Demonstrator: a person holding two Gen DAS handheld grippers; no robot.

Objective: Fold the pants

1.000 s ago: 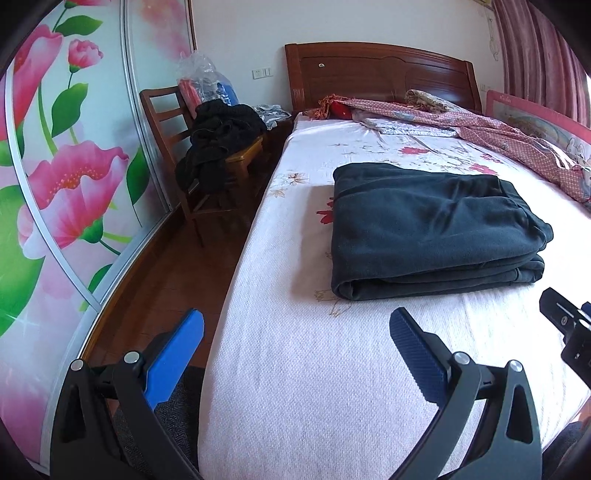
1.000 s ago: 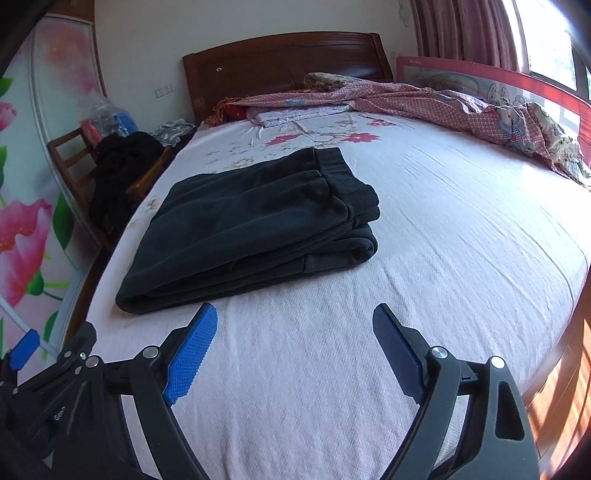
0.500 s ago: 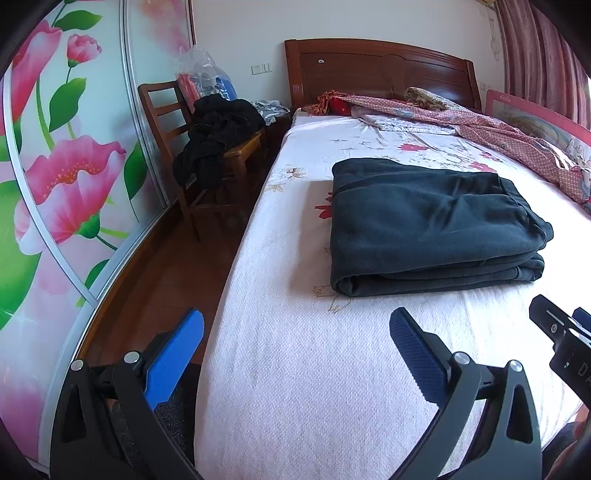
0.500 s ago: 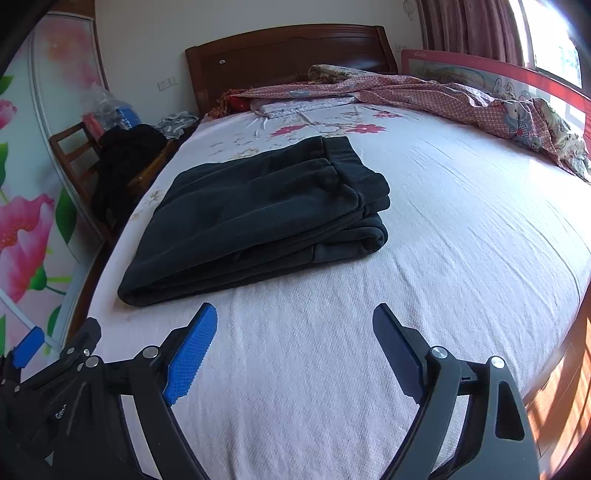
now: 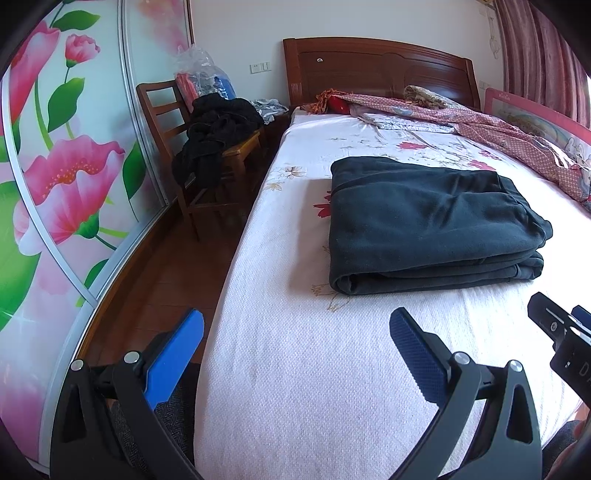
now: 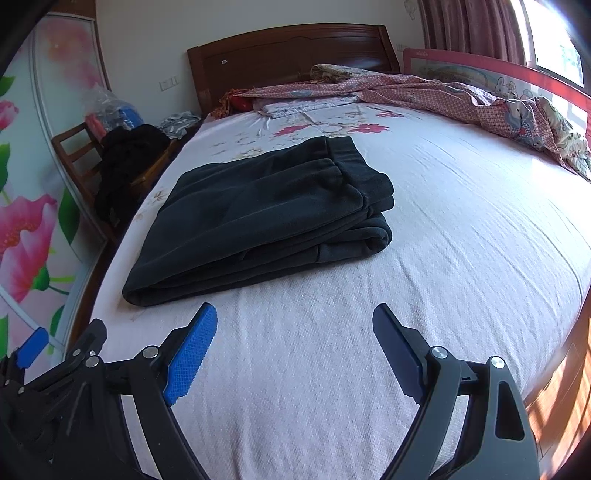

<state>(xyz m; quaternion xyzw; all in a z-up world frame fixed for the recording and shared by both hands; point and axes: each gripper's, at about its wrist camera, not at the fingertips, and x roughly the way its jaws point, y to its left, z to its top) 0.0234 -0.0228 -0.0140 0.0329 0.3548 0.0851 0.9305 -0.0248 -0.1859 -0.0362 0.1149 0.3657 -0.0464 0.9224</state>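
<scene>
— This is someone's bedroom, plainly a home.

— What tells you?

— The bed (image 6: 461,236) fills most of it: a pale flowered sheet, a dark wooden headboard (image 5: 376,70) against the wall, a crumpled red patterned quilt (image 6: 461,99) pushed up toward the pillows.

— And along the side?

— A sliding wardrobe door (image 5: 62,155) printed with big pink flowers, and a wooden chair (image 5: 166,122) heaped with dark clothes (image 5: 214,133), a plastic bag (image 5: 199,74) of things behind it.

— The far side?

— Dusky pink curtains (image 6: 472,26) by a bright window, a child's bed rail (image 6: 461,70) with cartoon rabbits, and wood flooring (image 5: 166,266) underfoot.
</scene>
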